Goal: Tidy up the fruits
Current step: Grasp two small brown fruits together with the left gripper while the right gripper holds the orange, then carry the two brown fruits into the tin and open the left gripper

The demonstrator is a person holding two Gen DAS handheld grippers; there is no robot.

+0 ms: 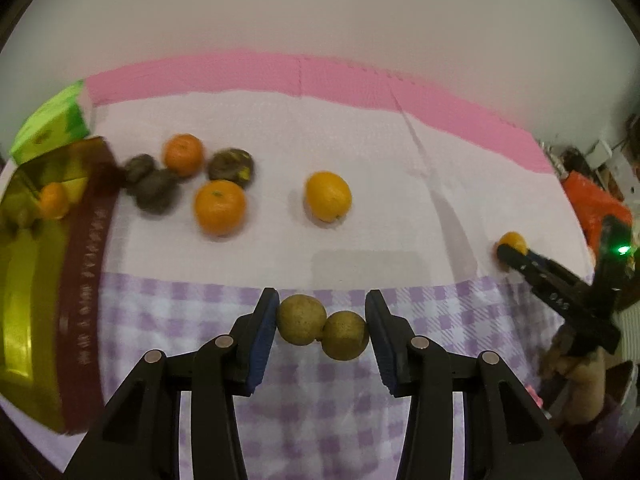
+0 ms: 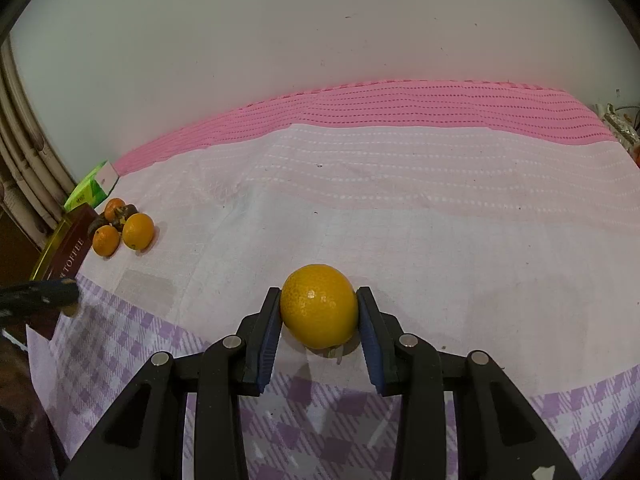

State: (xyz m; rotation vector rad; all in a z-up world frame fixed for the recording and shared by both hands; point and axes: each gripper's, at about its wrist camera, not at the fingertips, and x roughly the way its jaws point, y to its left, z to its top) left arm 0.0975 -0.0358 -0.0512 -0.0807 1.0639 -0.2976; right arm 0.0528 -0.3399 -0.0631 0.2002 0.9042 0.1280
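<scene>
on the lilac-checked cloth, the left gripper is clamping two brown round fruits, their pair axis lying crosswise between the pads; the right gripper is squeezing a yellow orange, stem end facing down.

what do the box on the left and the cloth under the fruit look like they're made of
Box: probably tin or glossy card; its golden-yellow inside mirrors an orange, and the maroon side carries printed lettering.
Cloth: woven fabric, matte; rows of small holes or stitches show in the pink and white bands, with a lilac check nearer the camera.
</scene>
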